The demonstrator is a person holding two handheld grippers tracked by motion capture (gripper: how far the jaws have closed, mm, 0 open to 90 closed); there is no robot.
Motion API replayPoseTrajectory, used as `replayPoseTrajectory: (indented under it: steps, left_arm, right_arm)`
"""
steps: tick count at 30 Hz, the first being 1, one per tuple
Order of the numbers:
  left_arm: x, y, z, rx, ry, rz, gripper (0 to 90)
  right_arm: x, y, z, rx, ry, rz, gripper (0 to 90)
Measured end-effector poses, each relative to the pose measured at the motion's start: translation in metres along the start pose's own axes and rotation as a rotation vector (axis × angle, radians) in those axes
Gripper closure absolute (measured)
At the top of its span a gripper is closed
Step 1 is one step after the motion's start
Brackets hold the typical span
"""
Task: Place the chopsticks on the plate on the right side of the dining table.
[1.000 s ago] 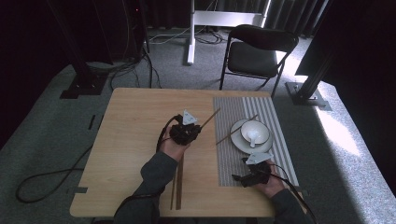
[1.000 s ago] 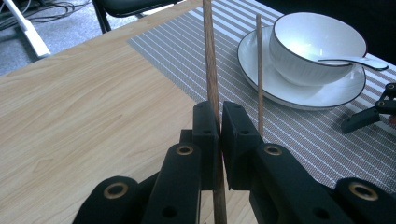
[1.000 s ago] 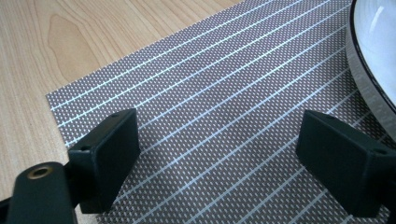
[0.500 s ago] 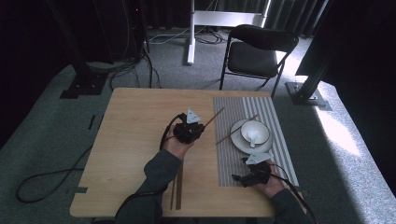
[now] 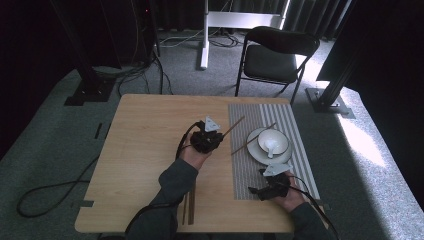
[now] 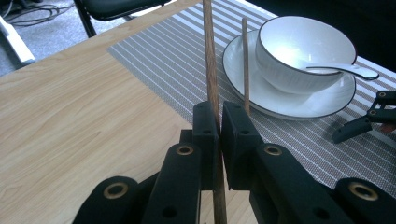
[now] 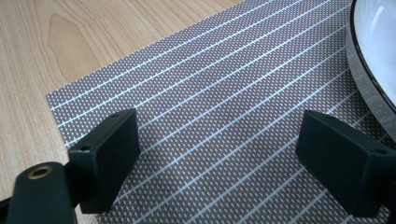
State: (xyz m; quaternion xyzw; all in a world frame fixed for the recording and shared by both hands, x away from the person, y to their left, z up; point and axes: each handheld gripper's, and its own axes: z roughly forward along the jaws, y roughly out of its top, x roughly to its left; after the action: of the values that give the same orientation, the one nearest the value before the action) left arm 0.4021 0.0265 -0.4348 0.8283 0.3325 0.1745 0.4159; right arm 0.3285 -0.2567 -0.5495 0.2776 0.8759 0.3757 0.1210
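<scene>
My left gripper [image 5: 218, 137] [image 6: 219, 114] hovers over the table just left of the striped placemat [image 5: 260, 117], shut on a brown wooden chopstick [image 5: 235, 125] [image 6: 208, 56] whose far end points out over the mat. A second chopstick [image 5: 252, 140] [image 6: 244, 60] lies on the mat with its end against the white plate [image 5: 257, 150] [image 6: 289, 105]. On the plate stands a white bowl [image 5: 272, 141] [image 6: 299, 51] holding a white spoon [image 6: 345, 70]. My right gripper [image 5: 255, 191] [image 7: 219, 140] rests low over the mat's near corner, open with nothing between its jaws.
Dark sticks [image 5: 189, 205] lie near the table's front edge beside the left forearm. A black folding chair [image 5: 277, 55] stands behind the table. Cables [image 5: 45, 195] trail over the grey floor at the left. Bare wood spreads left of the mat.
My left gripper has crept a little to the right toward the mat, still holding the chopstick. The right gripper has stayed put.
</scene>
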Motion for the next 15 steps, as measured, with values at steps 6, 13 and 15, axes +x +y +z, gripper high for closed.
replayPoseTrajectory:
  steps: [6, 13, 15]
  left_arm:
    - [-0.002, 0.002, 0.005, 0.002, -0.009, 0.011, 84.5]
    - [-0.002, 0.003, 0.013, 0.001, -0.019, 0.012, 84.5]
    - [-0.002, 0.004, 0.015, 0.002, -0.021, 0.017, 84.6]
  right_arm:
    - [0.0, 0.0, 0.0, 0.0, 0.001, 0.001, 12.5]
    - [0.0, 0.0, 0.0, 0.0, 0.001, 0.0, 12.5]
    - [0.0, 0.0, 0.0, 0.0, 0.001, 0.0, 12.5]
